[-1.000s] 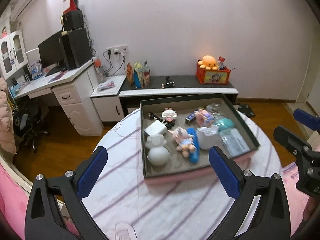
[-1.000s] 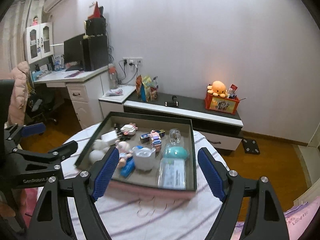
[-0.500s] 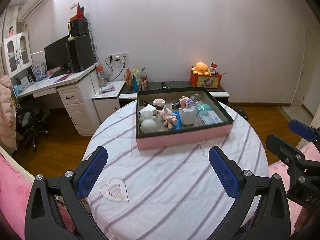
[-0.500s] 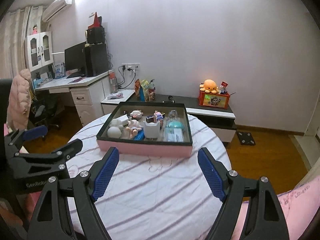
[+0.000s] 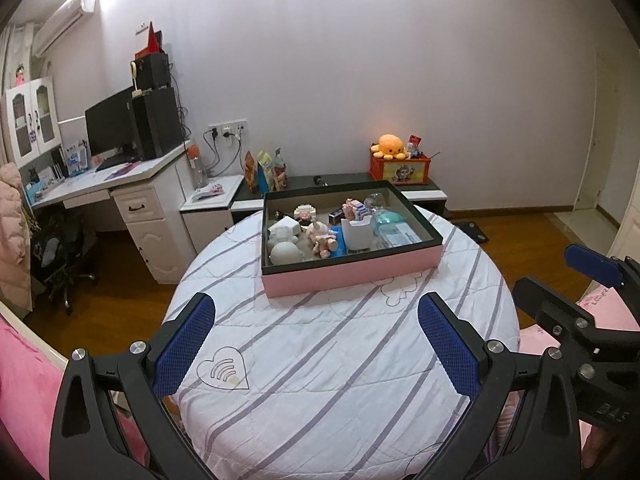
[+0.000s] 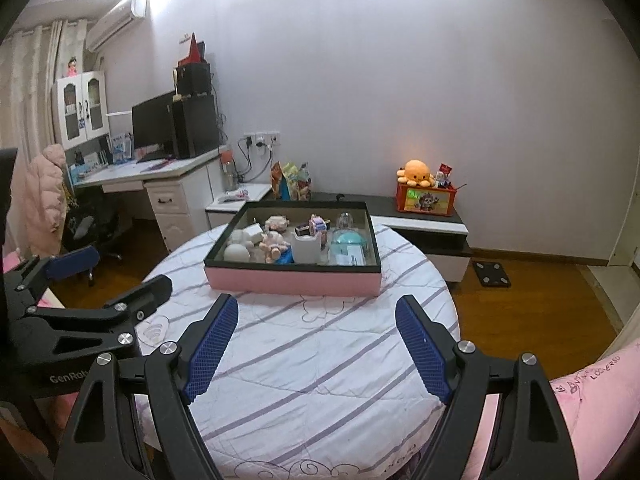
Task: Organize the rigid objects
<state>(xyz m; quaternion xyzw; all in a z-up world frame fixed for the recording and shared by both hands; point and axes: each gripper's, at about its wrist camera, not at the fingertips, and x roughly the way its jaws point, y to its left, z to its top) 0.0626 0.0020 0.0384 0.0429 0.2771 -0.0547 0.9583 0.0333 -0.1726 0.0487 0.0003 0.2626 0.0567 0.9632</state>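
Sitting toward the far side of a round bench (image 5: 320, 360) covered in a white cloth with purple stripes is a shallow pink box (image 5: 352, 276) with a dark rim, and it is holding the small rigid things that the task concerns. Both grippers are hanging well back from it, over the near edge of the bench.

Inside the box, a white rounded figurine (image 5: 285, 251) is lying at the left end, a pale pink toy figure (image 5: 322, 236) is lying just beside it, a white open-topped cup (image 5: 357, 234) is standing upright near the middle, and a teal domed thing (image 5: 386, 216) and a clear flat packet (image 5: 400, 235) are filling the right end. Smaller pieces along the back wall are too small to name.

These things are probably handling as light and stiff. The white figurine looks smooth, perhaps ceramic, so it may be slippery and breakable, and gripping across its narrower upper part seems safest. The cup is likely taking a pinch across its rim wall. The packet looks slick and flat, so it may be hard to lift.

The left gripper (image 5: 316, 344) is showing its blue-padded fingers (image 5: 184, 344) spread wide, with nothing between them but bare cloth. The right gripper (image 6: 316, 346) is likewise holding its fingers (image 6: 424, 350) wide apart, gripping and touching nothing.
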